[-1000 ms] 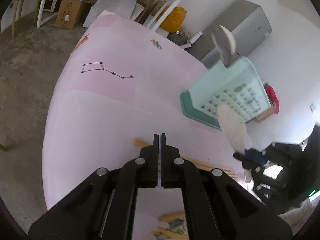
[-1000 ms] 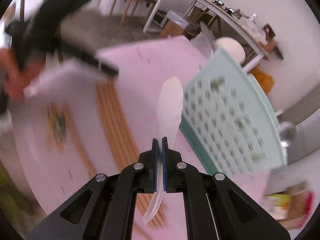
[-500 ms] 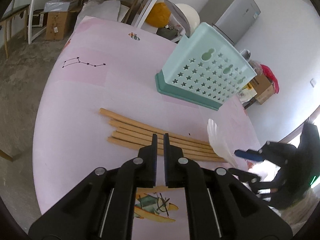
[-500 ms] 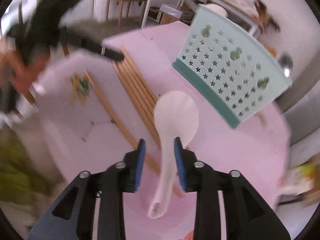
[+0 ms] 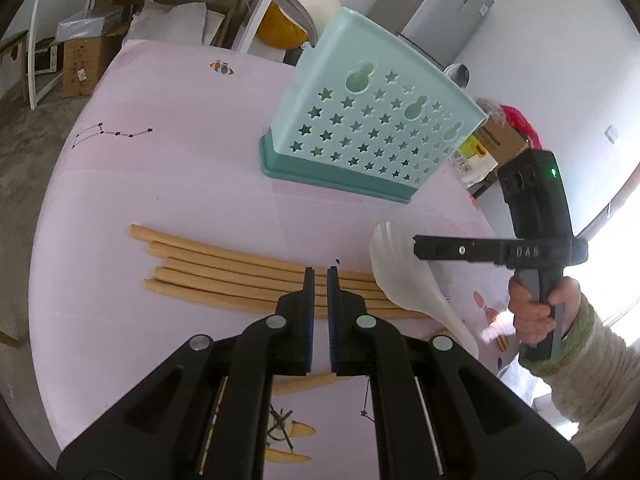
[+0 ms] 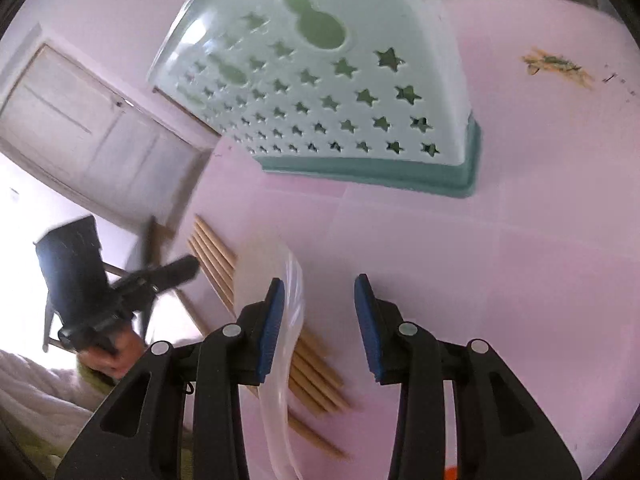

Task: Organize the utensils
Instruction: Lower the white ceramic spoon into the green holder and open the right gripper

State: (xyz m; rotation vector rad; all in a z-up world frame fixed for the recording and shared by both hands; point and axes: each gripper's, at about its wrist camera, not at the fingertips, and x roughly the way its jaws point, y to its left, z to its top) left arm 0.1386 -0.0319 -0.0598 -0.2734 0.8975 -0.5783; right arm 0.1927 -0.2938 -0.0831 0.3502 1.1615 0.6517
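A white rice spoon [image 5: 404, 280] lies on the pink table across the ends of several wooden chopsticks [image 5: 240, 276]. It also shows in the right wrist view [image 6: 280, 320] against my left finger pad, no longer clamped. My right gripper [image 6: 320, 320] is open and stands over it; it shows from the side in the left wrist view [image 5: 416, 242]. My left gripper [image 5: 318, 280] is almost shut with a narrow gap, empty, just above the chopsticks. A mint green holder [image 5: 372, 120] with star holes stands behind, holding a ladle [image 5: 296, 8] and a spoon [image 5: 458, 74].
The pink table [image 5: 180, 184] carries printed pictures. Beyond its far edge are a cardboard box [image 5: 80, 68], white table legs, a yellow bag and a grey fridge [image 5: 444, 12]. More boxes stand at the right. The chopsticks [image 6: 312, 368] and holder [image 6: 340, 92] also show in the right wrist view.
My right gripper opened and let go of the white spoon, which now lies on the table over the chopstick ends. Both grippers came down closer to the table.
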